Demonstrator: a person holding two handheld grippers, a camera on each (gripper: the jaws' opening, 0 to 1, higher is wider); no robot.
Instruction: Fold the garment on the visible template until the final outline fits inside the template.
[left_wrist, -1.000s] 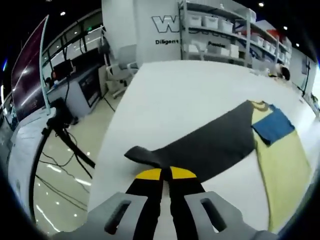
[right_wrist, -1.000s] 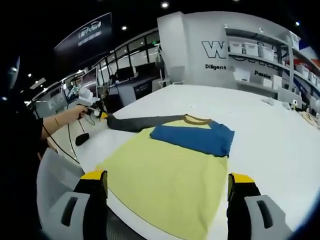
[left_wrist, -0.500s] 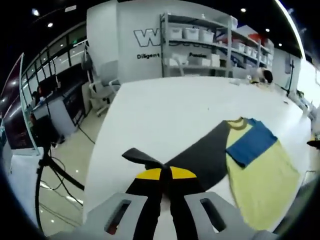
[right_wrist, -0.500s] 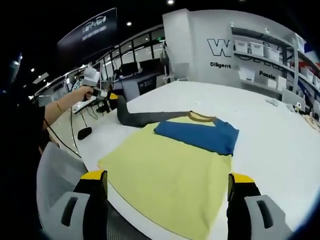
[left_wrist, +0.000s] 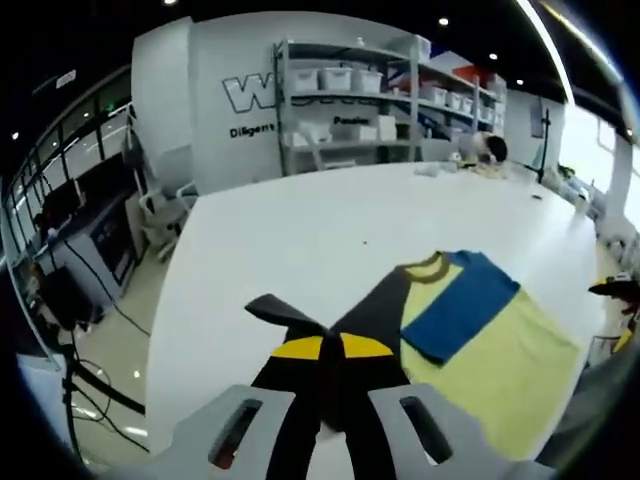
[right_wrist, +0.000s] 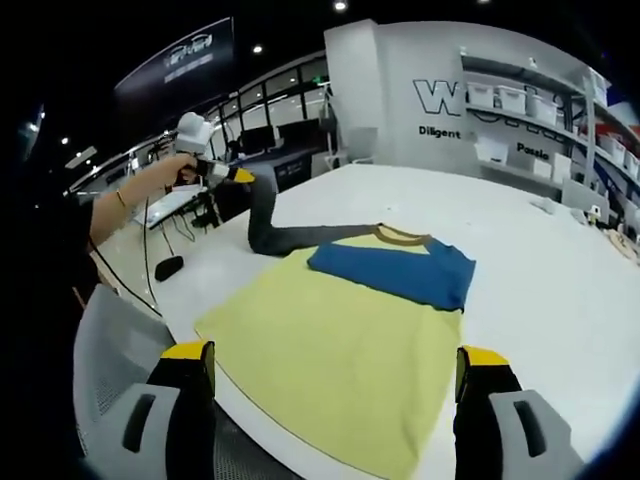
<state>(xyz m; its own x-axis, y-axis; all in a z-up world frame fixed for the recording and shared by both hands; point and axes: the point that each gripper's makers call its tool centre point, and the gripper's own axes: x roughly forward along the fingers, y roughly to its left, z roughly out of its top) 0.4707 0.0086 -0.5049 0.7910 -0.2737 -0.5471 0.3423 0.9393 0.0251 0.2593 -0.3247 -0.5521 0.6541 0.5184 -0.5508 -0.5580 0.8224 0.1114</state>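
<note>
On the white bench (right_wrist: 520, 260) lies the shirt (right_wrist: 330, 350), its yellow body flat, the blue sleeve (right_wrist: 395, 272) folded across the chest below the brown collar (right_wrist: 397, 238). The left gripper (left_wrist: 331, 345) has its fingers pinched on the grey sleeve (right_wrist: 268, 225), lifted clear of the bench. The right gripper (right_wrist: 335, 365) hangs over the near hem, fingers wide apart and holding nothing.

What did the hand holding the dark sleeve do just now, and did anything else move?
The left gripper, still shut on the dark sleeve, lifted it up off the white table and carried it in toward the yellow shirt body. The folded blue sleeve stayed flat on the shirt, and the right gripper stayed open and hovering over the shirt's near edge.
</note>
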